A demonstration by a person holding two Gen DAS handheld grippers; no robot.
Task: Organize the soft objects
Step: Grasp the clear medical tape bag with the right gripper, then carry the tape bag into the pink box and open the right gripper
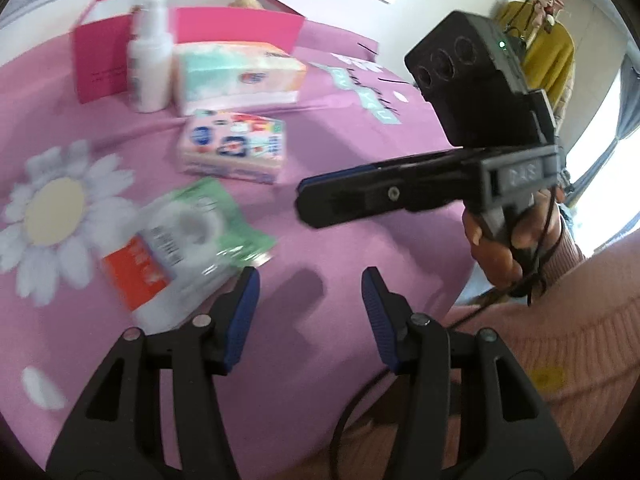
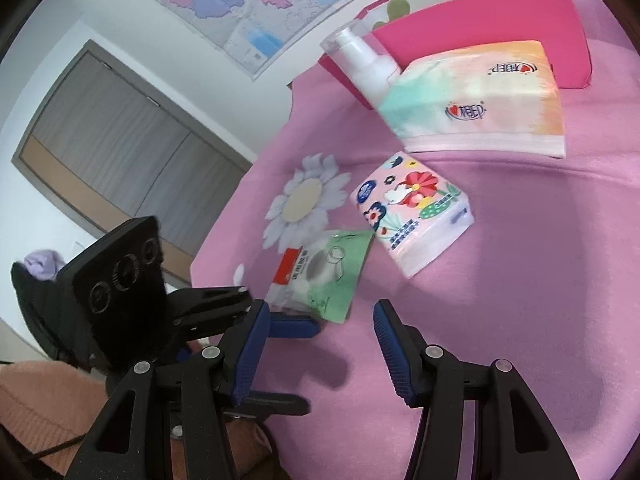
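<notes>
Right now both tools hover part-open and empty over a bed covered in a pink blanket [image 2: 520,280] printed with a white daisy. The left tool [image 1: 310,280] has bare blanket between its blue pads, with a green-and-clear plastic pouch of white cotton pads [image 1: 188,236] just beside its left finger. The right tool [image 2: 320,316] likewise grips nothing; a person's hand [image 1: 500,248] in a pink knitted sleeve carries it. Toward the bed's far edge lie a small flower-printed tissue pack [image 2: 412,212], then a larger pastel tissue pack [image 2: 480,96] touching a white pump bottle [image 2: 368,68], both against an open bright-pink cardboard box [image 2: 500,16].
</notes>
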